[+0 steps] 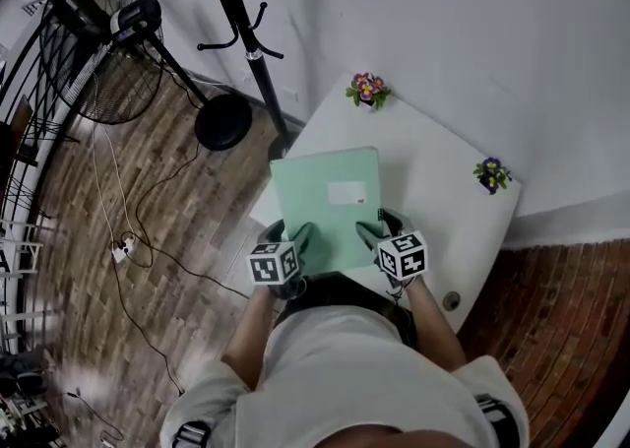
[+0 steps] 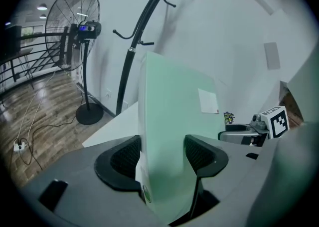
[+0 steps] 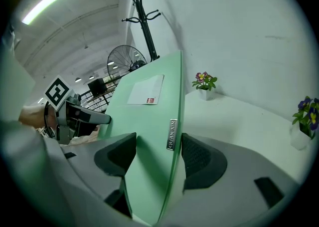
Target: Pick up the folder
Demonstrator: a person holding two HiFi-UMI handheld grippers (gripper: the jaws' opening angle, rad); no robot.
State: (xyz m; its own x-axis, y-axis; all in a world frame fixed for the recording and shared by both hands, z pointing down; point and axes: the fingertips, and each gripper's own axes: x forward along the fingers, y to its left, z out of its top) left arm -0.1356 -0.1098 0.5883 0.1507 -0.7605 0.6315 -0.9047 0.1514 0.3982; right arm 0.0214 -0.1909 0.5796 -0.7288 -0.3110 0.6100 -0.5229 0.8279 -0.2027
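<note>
A small metal tag [image 3: 171, 134] on the edge of the folder [image 3: 149, 121] reads "QUAN XIN". The white label [image 3: 146, 90] on its cover carries print too small to read.

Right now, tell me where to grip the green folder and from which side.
Take the green folder by its near edge, tongs near each corner, coming from the person's side. It is wide and flat, so two spaced grips should stop it tipping; the left tongs and right tongs clamp it there.

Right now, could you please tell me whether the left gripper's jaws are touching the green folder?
Touching. The left gripper view shows the green folder standing inside the left gripper, with both jaws pressed against its two faces and no gap.
</note>
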